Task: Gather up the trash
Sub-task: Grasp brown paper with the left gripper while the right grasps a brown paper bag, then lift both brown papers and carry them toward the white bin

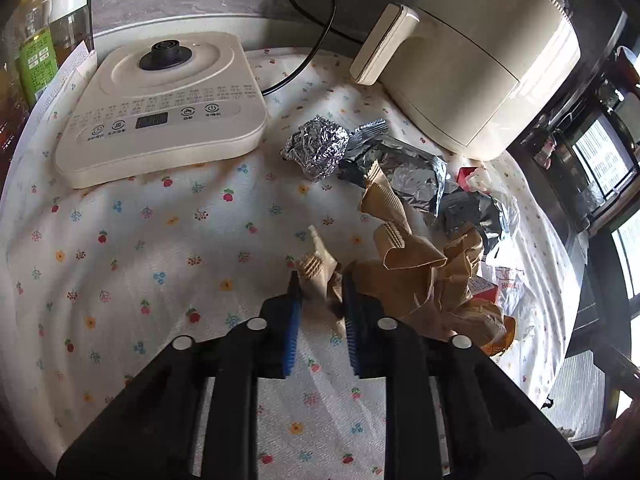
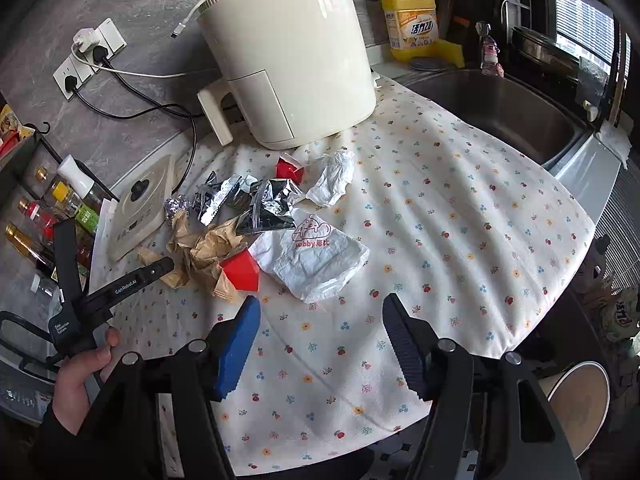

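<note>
The left gripper (image 1: 320,280) has its jaws clamped on a corner of the crumpled brown paper (image 1: 416,276), at the near left edge of the trash heap on the table (image 1: 160,240). The right gripper (image 2: 320,312) hangs with jaws apart and empty (nothing touches them). The white printed wrapper (image 2: 316,256) lies just ahead of it, slightly left of centre, with the red scrap (image 2: 240,274) beside it.
</note>
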Motion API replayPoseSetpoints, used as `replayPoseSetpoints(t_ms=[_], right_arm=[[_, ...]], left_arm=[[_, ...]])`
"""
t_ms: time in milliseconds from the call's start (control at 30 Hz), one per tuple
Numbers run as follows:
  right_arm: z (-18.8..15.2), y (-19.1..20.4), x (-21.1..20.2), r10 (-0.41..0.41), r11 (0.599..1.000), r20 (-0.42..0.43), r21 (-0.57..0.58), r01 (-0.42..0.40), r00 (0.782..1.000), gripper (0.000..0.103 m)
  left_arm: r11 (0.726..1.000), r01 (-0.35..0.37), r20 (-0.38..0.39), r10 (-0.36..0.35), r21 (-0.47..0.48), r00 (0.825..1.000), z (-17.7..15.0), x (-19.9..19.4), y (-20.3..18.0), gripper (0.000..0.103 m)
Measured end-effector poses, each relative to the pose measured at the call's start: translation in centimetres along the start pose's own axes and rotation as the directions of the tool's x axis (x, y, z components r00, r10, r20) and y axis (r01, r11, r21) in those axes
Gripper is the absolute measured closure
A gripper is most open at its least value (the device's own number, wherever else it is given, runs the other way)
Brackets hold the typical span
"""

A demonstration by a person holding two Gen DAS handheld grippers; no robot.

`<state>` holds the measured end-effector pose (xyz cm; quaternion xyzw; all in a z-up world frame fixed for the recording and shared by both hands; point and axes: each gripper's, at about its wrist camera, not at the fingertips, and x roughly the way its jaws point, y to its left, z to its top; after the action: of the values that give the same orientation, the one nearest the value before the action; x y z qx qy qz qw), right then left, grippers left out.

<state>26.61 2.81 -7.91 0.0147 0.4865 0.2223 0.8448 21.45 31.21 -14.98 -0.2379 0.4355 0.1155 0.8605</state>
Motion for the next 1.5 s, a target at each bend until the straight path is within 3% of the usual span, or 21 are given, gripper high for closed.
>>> replayPoseSetpoints(t_ms=[133, 433, 533, 600, 633, 833, 1100, 1233, 1500], right_arm=[[0.3, 1.8, 1.3, 0.016, 0.999, -0.02, -0.034, -0.017, 1.0, 0.047], [0.9, 6.6, 5.5, 0.087, 0.987, -0.086, -0.128, -0.097, 0.993, 0.049], [1.1, 7.6, 7.5, 0.089, 0.982, -0.12, -0.156, -0.108, 0.989, 0.061], [1.2, 8.2, 8.6, 0.099, 0.978, -0.148, -0.169, -0.123, 0.984, 0.075], [1.2, 8.5, 8.9, 0.107, 0.976, -0.16, -0.174, -0.134, 0.981, 0.086], [1.1, 9.6, 6.4, 0.18, 0.953, -0.102, -0.229, -0.199, 0.978, 0.092], [1.1, 6.2, 2.0, 0.231, 0.948, -0.049, -0.214, -0.236, 0.972, 0.092], [0.9, 2.4, -0.5, 0.197, 0.964, -0.012, -0.182, -0.196, 0.98, 0.092], [-0.8, -7.6, -5.8, 0.066, 0.997, 0.054, -0.047, -0.063, 0.996, 0.092]], left_arm=[[1.0, 0.008, 0.041, -0.009, 0.018, 0.999, -0.2, -1.3, 0.2, 0.095], [1.0, 0.012, 0.095, -0.01, -0.015, 0.995, -1.7, -5.3, 2.0, 0.095], [0.999, 0.007, 0.102, -0.003, -0.034, 0.995, -2.2, -6.2, 2.8, 0.095], [0.999, 0.004, 0.107, 0.001, -0.046, 0.994, -2.5, -6.6, 3.2, 0.095], [0.999, 0.003, 0.108, 0.003, -0.051, 0.994, -2.6, -6.7, 3.3, 0.095], [0.998, -0.003, 0.133, 0.012, -0.067, 0.991, -3.1, -7.7, 3.3, 0.095], [0.998, 0.005, 0.17, 0.007, -0.069, 0.985, -3.4, -8.5, 0.9, 0.095], [0.998, 0.029, 0.16, -0.02, -0.054, 0.987, -3.6, -8.1, -1.9, 0.095], [0.992, 0.102, 0.117, -0.11, 0.073, 0.987, -4.8, -6.7, -10.3, 0.095]])
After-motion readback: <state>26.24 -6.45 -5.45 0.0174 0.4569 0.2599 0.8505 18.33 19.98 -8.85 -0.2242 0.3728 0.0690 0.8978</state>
